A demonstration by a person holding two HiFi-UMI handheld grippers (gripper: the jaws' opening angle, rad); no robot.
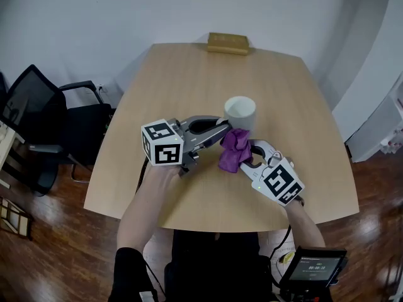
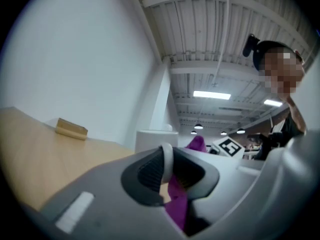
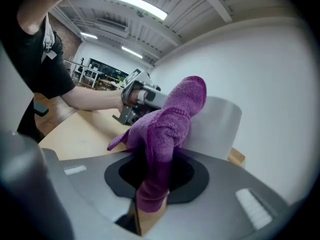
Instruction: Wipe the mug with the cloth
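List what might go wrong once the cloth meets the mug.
The left gripper seems to pinch the mug only by its thin handle, so a push from the cloth may twist or tip it. The right gripper clamps just one bunched end of the cloth; rubbing might drag it free.

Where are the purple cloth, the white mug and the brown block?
purple cloth (image 1: 234, 148), head view, middle of the bunched fabric
white mug (image 1: 240, 119), head view, its side wall
brown block (image 1: 228, 42), head view, its top face

The mug (image 1: 240, 111) blocks just ahead of the right gripper (image 1: 247, 158), and the left gripper (image 1: 223, 133) crowds its left. Bare table (image 1: 315, 137) lies open to its right.
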